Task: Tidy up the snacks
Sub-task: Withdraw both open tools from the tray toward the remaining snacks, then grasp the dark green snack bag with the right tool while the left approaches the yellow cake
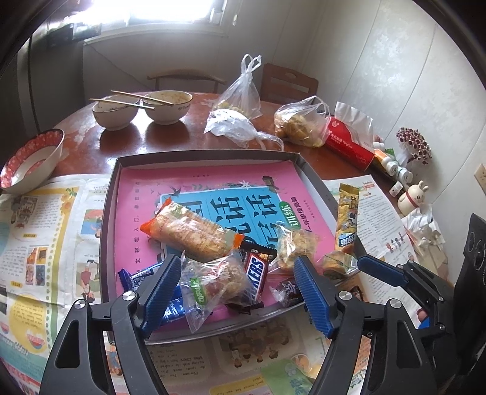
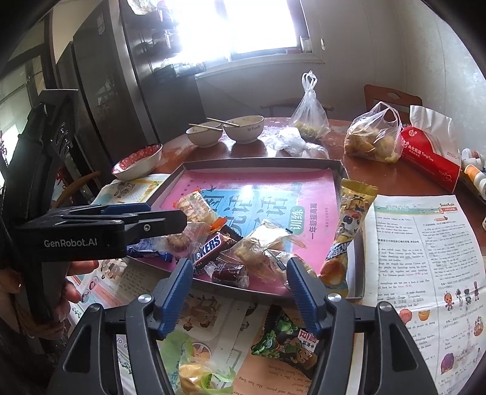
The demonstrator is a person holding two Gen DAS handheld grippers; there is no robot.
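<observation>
Mostly snacks [image 1: 231,264] piled in tray's [image 1: 200,156] near corner. Left tool [image 1: 235,273] spread wide over pile, holding nothing, likely lined up to sort. Right tool [image 2: 238,273] likewise wide, empty, above near rim; green packet [image 2: 288,340] outside on newspaper [image 2: 425,258].

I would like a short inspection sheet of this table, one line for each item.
Surface: round brown wooden table, partly covered with printed newspaper sheets.
Job's things: shallow grey tray holding wrapped snacks, among them a brown Snickers bar; a long yellow snack packet leans on its right rim.
Clutter: two used white bowls with chopsticks, clear plastic bags, red tissue pack.
Grippers: left tongs and right tongs both open, holding nothing.
Cables: nothing seen.
Surroundings: bright window, wooden chair.
</observation>
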